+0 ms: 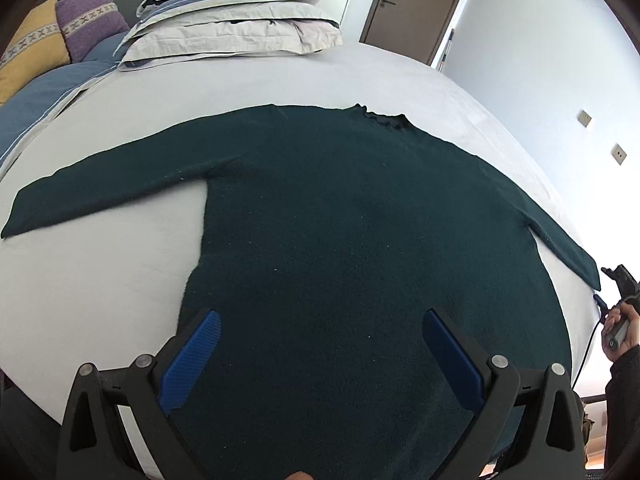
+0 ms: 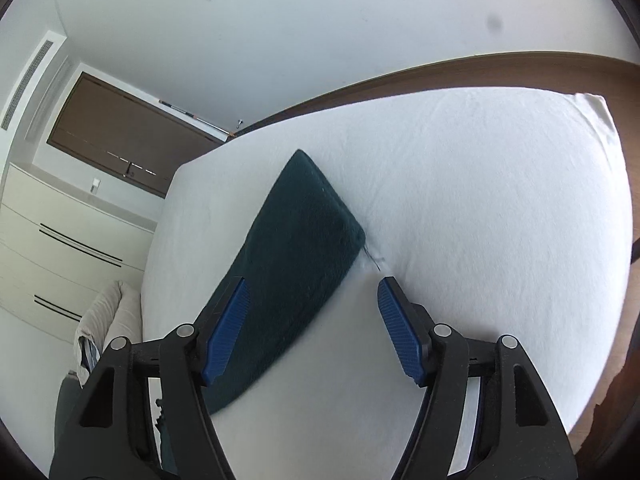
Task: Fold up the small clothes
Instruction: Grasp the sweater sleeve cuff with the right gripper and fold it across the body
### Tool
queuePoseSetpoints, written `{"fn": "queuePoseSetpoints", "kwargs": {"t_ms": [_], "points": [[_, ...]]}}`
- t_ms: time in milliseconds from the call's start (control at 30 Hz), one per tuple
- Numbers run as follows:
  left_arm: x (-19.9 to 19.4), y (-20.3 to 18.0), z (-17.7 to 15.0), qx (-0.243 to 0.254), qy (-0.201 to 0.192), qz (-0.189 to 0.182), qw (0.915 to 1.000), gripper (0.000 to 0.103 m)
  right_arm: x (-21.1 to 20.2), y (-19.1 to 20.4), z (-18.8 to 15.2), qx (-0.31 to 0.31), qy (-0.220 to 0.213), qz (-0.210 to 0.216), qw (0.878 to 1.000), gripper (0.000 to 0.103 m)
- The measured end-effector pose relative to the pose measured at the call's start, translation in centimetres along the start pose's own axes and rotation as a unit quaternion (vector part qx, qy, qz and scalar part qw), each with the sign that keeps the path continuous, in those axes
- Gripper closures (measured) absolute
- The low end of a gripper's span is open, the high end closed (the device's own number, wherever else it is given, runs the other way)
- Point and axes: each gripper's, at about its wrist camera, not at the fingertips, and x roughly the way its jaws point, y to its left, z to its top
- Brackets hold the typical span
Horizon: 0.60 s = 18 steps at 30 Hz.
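A dark green long-sleeved sweater [image 1: 320,208] lies flat on the white bed sheet [image 1: 100,272], both sleeves spread out to the sides and the collar at the far edge. My left gripper [image 1: 320,316] hovers open over the sweater's lower body near the hem, its blue pads wide apart and holding nothing. In the right wrist view the end of one sleeve [image 2: 296,240] lies on the sheet [image 2: 480,220]. My right gripper [image 2: 314,283] stands open just short of the cuff. Its left pad is over the sleeve's edge, and neither pad presses on the cloth. A person's hand [image 1: 618,332] holds that gripper at the bed's right edge.
A stack of folded beige and blue bedding [image 1: 236,28] sits at the far end of the bed, with purple [image 1: 90,20] and yellow [image 1: 32,48] cushions to its left. A brown door [image 1: 416,4] is beyond. A cream dresser [image 2: 60,248] stands past the bed's edge.
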Motion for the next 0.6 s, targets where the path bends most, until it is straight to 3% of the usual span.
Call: {"fn": "queuePoseSetpoints", "kwargs": {"t_ms": [67, 133, 200, 300, 433, 500, 600], "points": [[0.3, -0.8, 0.1, 0.019, -0.007, 0.007, 0.9998, 0.0, 1.8, 0.4, 0.9, -0.006, 0.009, -0.003, 1.0, 0.053], [0.8, -1.3, 0.2, 0.027, -0.005, 0.002, 0.9996, 0.0, 3.6, 0.9, 1.4, -0.005, 0.022, -0.012, 1.0, 0.079], [1.4, -1.3, 0.6, 0.024, -0.002, -0.013, 0.9996, 0.0, 4.6, 1.4, 1.9, -0.016, 0.023, -0.02, 0.999, 0.093], [2.0, -0.8, 1.2, 0.015, -0.003, -0.033, 0.9993, 0.001, 5.3, 3.8, 2.0, -0.049, 0.014, -0.029, 0.998, 0.096], [3.1, 0.6, 2.2, -0.017, 0.009, -0.071, 0.9973, 0.009, 6.1, 10.2, 1.2, -0.118, 0.015, -0.011, 0.993, 0.096], [3.6, 1.5, 2.7, -0.037, 0.014, -0.094, 0.9947, 0.011, 6.6, 16.5, -1.0, -0.174, 0.029, 0.004, 0.984, 0.096], [4.2, 2.8, 3.5, -0.058, 0.017, -0.116, 0.9914, 0.015, 8.0, 25.6, -6.7, -0.28, 0.057, 0.03, 0.958, 0.096]]}}
